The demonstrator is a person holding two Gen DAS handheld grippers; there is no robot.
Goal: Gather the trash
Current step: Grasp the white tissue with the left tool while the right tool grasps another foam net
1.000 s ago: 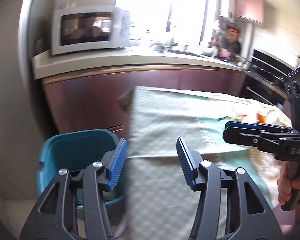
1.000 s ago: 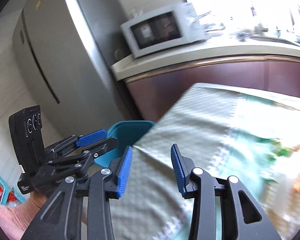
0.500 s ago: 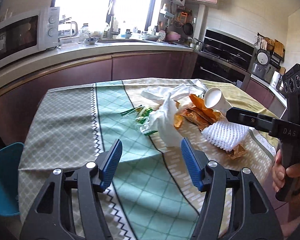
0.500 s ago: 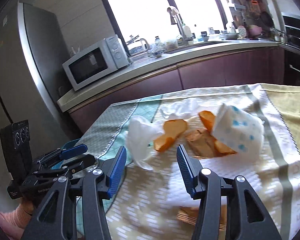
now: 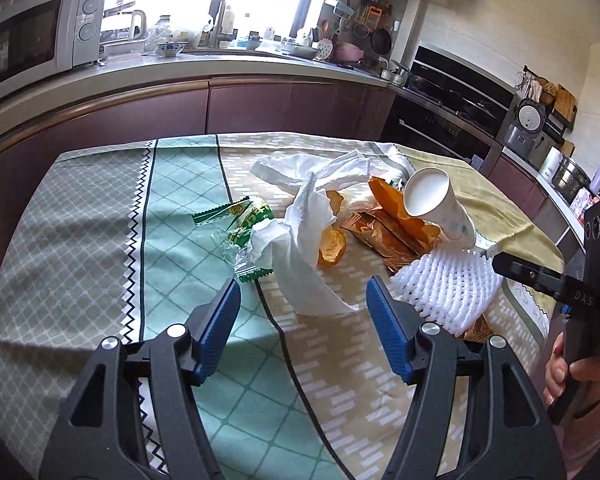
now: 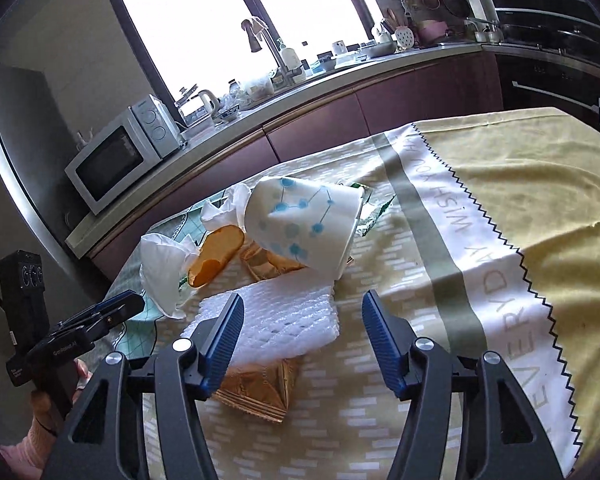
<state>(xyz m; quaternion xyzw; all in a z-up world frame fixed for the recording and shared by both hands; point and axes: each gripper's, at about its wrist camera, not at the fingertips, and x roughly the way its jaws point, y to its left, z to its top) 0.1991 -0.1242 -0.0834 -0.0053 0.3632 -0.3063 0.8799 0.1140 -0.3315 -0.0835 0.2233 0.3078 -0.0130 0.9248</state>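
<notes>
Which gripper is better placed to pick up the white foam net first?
Right. The right gripper is open directly over the white foam net; the left gripper faces the crumpled tissue instead.

Left tongs (image 5: 302,310) gape over the counter (image 5: 80,240) — nothing between them; crumpled white tissue (image 5: 308,240) just ahead, toppled paper cup (image 5: 436,204) and foam fruit net (image 5: 448,288) beside it.

Home kitchen: microwave (image 5: 32,40), sink faucet (image 6: 260,36), built-in oven (image 5: 456,92).
</notes>
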